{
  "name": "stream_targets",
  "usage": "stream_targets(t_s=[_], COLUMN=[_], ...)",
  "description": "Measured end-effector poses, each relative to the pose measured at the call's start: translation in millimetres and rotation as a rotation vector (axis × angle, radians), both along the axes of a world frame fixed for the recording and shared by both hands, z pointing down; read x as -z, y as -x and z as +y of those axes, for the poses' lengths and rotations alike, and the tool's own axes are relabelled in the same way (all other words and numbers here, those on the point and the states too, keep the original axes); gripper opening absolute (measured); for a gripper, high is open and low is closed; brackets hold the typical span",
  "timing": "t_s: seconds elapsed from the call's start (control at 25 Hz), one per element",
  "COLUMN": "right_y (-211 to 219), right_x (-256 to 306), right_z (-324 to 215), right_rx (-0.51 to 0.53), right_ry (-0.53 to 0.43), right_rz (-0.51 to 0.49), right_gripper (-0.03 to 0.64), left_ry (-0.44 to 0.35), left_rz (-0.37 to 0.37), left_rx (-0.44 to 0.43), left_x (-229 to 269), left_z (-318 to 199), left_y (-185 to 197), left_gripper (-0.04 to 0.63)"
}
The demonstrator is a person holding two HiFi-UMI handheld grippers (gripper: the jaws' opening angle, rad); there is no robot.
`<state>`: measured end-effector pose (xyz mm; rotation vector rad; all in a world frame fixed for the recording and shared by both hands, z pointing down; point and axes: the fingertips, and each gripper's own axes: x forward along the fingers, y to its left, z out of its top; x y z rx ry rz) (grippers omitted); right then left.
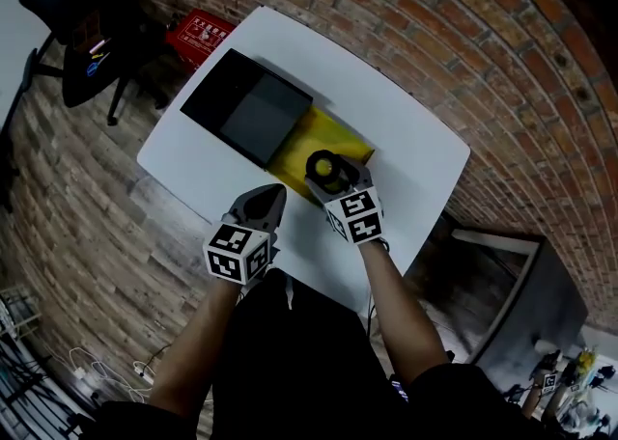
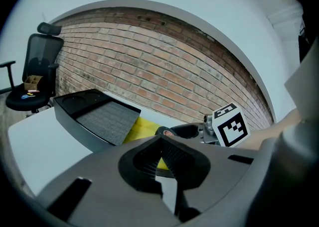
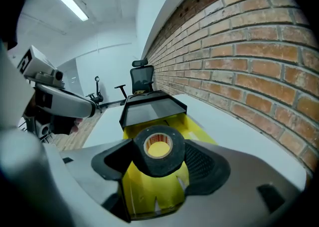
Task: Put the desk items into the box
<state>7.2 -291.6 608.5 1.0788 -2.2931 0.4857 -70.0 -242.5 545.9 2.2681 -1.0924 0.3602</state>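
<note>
Right gripper view: our right gripper (image 3: 157,159) clamps tape (image 3: 174,165) above the box (image 3: 149,193). We'd lower, then release gently. Left gripper (image 2: 160,157), at nine o'clock, is closed, empty.

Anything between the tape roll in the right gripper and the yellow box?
Nothing visible. The black tape roll in the right gripper hangs directly over the open yellow box; the black tray sits at its far end.

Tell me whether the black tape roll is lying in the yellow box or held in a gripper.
Held: the right gripper is shut on the tape roll, over the open yellow box.
</note>
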Motion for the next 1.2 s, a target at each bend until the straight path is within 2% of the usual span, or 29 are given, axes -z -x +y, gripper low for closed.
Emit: stream_targets(t_s=[0.8, 1.2], right_y=[18, 18], right_x=[-49, -64], right_z=[-24, -21], right_rx=[-0.012, -0.001], right_ry=[0.157, 0.223], right_rz=[0.134, 0.266], right_gripper=[0.336, 0.336], left_ry=[0.043, 0.057], left_rz=[0.002, 0.008], left_rx=[0.013, 0.013], left_x=[-20, -27], left_z=[-11, -19], left_y=[10, 11], left_gripper=[0.006, 0.006])
